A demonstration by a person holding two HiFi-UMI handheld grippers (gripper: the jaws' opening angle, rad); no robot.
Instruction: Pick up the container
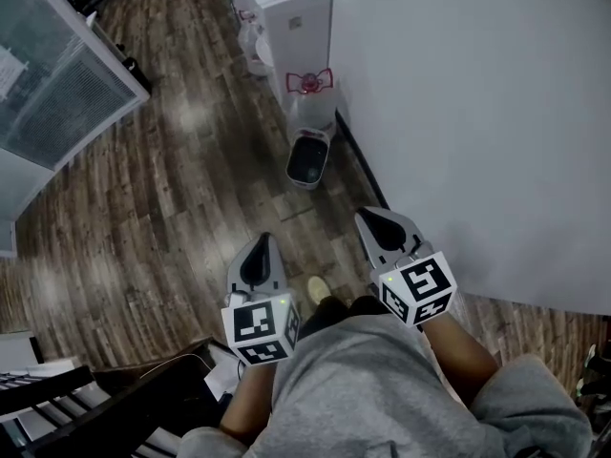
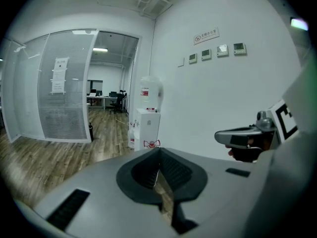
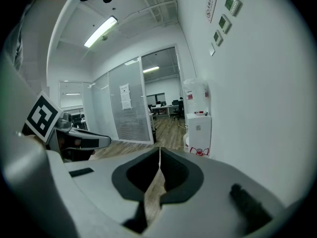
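Note:
The container (image 1: pixel 308 158), a small dark bin with a pale rim, stands on the wooden floor against the white wall, just in front of a water dispenser (image 1: pixel 291 17). Both grippers are held at waist height, well short of the bin. The left gripper (image 1: pixel 260 246) is shut with nothing in it, and its jaws meet at a thin slit in the left gripper view (image 2: pixel 158 155). To its right, the right gripper (image 1: pixel 374 219) is also shut and empty (image 3: pixel 159 155). Neither gripper view shows the bin, only the dispenser (image 2: pixel 147 125) (image 3: pixel 198 128).
A white wall (image 1: pixel 477 113) runs along the right side. A glass partition (image 1: pixel 57 84) stands at the left, with an office space behind it. Dark furniture (image 1: pixel 86 408) sits at the lower left beside the person's legs.

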